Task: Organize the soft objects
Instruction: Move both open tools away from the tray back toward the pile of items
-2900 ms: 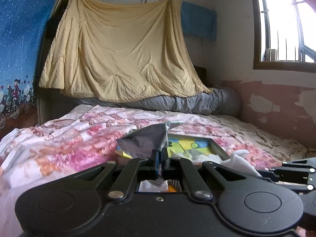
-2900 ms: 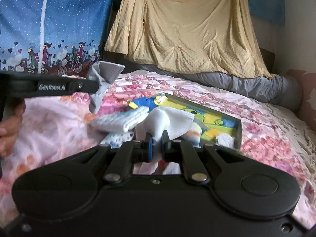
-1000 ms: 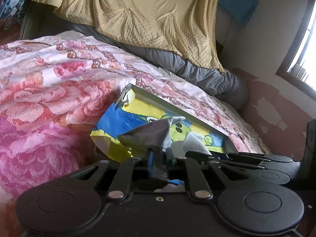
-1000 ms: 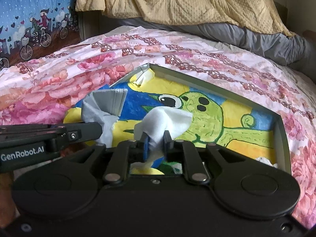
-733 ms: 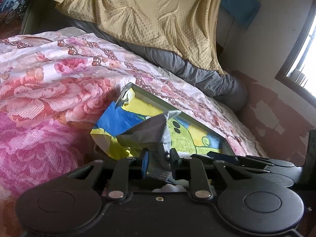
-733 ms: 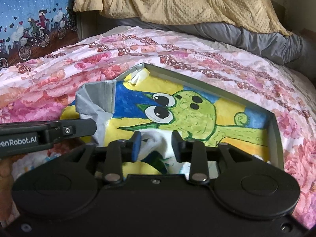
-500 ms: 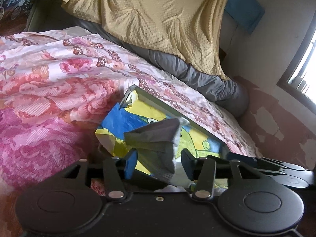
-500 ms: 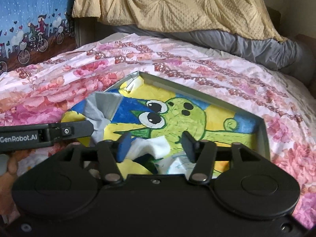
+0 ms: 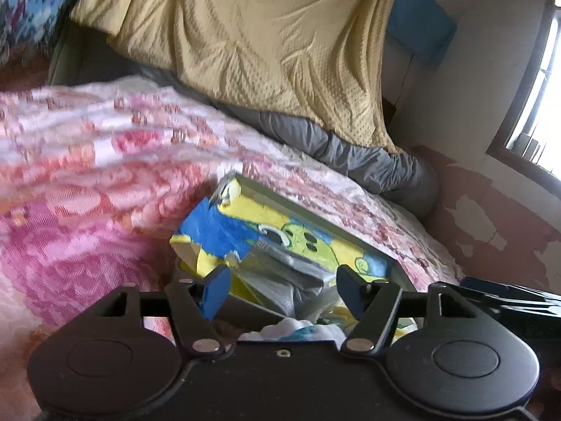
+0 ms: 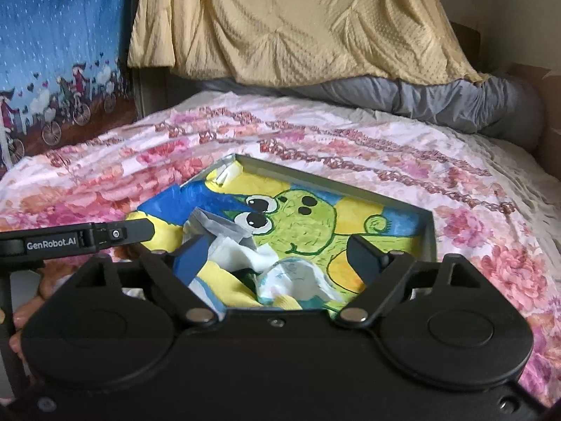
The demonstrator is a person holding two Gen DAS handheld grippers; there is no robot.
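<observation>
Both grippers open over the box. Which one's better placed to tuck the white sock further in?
Right, probably. The right gripper brackets the white sock inside the box; the left gripper sits over the grey cloth.

tray wall (image 10: 428, 235) bounds right | sock pile (image 10: 280, 273) fills near corner

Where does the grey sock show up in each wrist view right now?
Left wrist: the grey sock lies low in the middle, between the open jaws, in the box's near end.
Right wrist: the grey sock sits left of middle, just beyond the left jaw, beside the frog's eyes.
Shared landmark: the green cartoon frog painted inside the box.
</observation>
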